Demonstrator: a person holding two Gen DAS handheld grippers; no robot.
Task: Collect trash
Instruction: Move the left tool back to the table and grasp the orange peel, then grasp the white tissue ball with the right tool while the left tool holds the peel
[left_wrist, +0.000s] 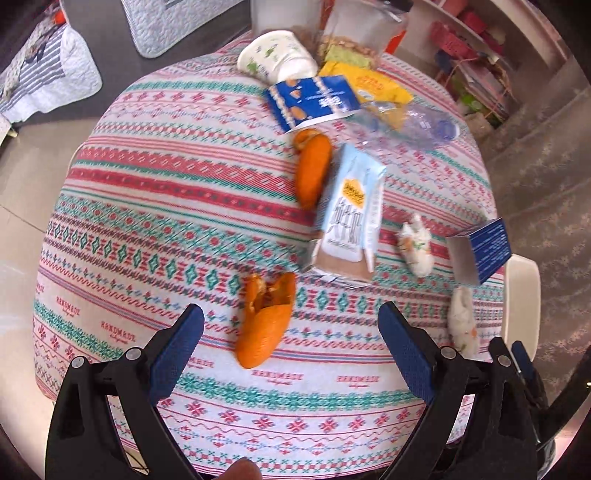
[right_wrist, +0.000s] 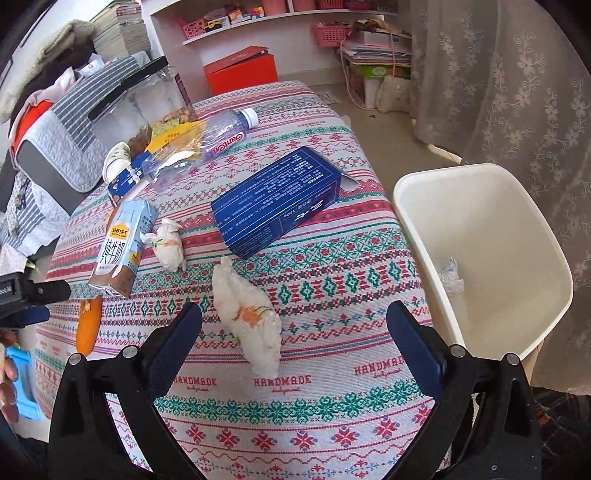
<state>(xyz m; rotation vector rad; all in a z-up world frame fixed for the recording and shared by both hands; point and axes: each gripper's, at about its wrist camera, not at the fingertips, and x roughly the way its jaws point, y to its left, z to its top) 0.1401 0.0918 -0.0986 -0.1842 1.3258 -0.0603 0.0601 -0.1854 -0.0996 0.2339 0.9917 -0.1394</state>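
Tongs on both sides are gaping wide and gripping nothing: the left gripper (left_wrist: 291, 336) is hovering over the patterned tablecloth (left_wrist: 155, 206) with an orange peel (left_wrist: 264, 325) lying between its spread fingers, while the right gripper (right_wrist: 295, 332) is framing a crumpled tissue (right_wrist: 251, 317) without touching it. Nearby, a milk carton (right_wrist: 120, 247), a second tissue (right_wrist: 170, 245) and a blue box (right_wrist: 275, 201) are lying on the cloth, and a white bin (right_wrist: 491, 221) is standing just beside the table edge, holding one wad of paper (right_wrist: 451, 277).
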